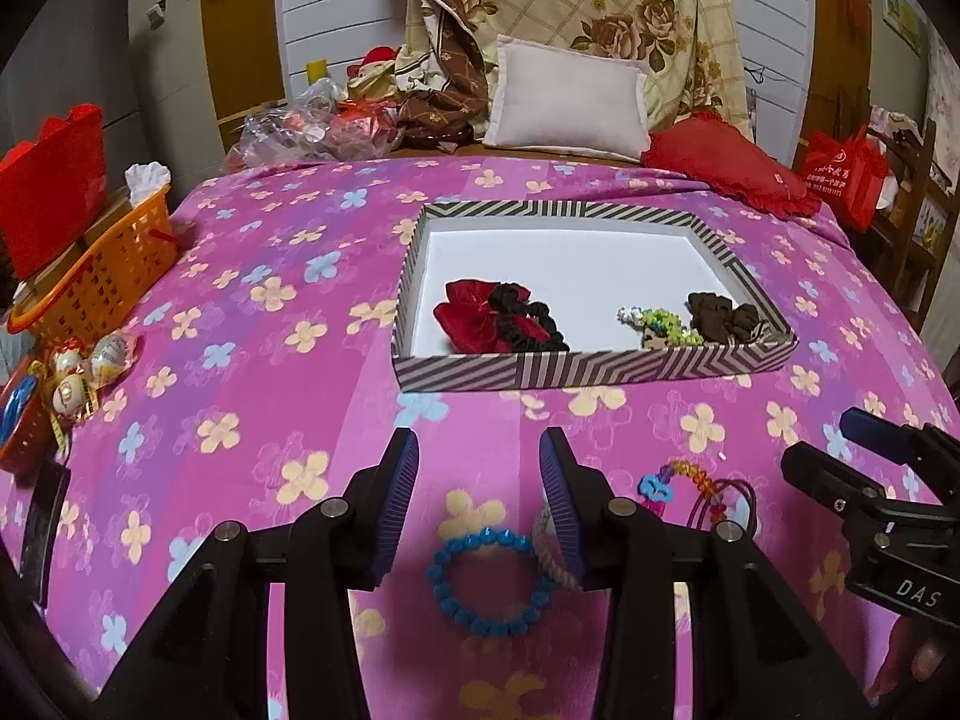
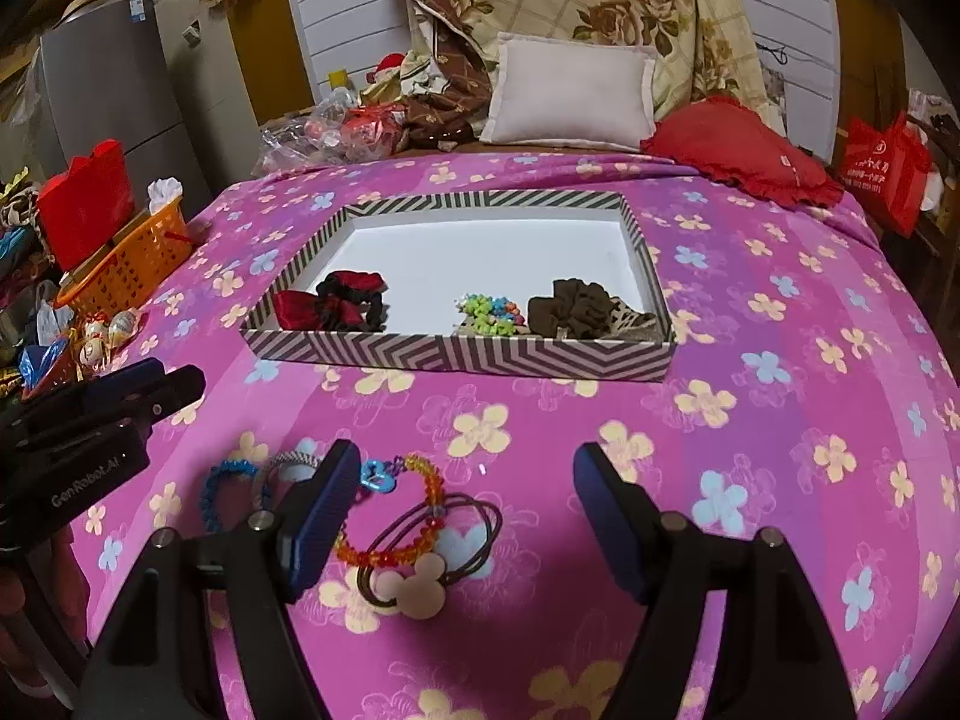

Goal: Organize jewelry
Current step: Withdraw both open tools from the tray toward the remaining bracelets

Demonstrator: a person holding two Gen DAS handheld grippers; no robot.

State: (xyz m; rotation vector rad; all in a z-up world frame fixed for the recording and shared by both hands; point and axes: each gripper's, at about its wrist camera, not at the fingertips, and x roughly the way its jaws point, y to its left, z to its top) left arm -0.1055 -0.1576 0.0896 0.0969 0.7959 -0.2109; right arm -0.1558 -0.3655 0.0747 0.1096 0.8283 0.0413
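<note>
One striped box (image 2: pixel 456 354) sits mid-frame on the bed, and it holds three things: one red-and-black scrunchie (image 2: pixel 342 300), one green beaded piece (image 2: pixel 492 309) and one brown scrunchie (image 2: pixel 576 306). Four pieces lie loose on the bed in the lower part of the frame: one blue bead bracelet (image 1: pixel 486 582), one pale woven bracelet (image 2: pixel 294 462), one orange bead bracelet (image 2: pixel 390 546) with a blue charm, and one bunch of dark hair ties (image 2: pixel 468 531) with a mouse-shaped tag. Two claws show, the left (image 1: pixel 480 504) and the right (image 2: pixel 465 516).
</note>
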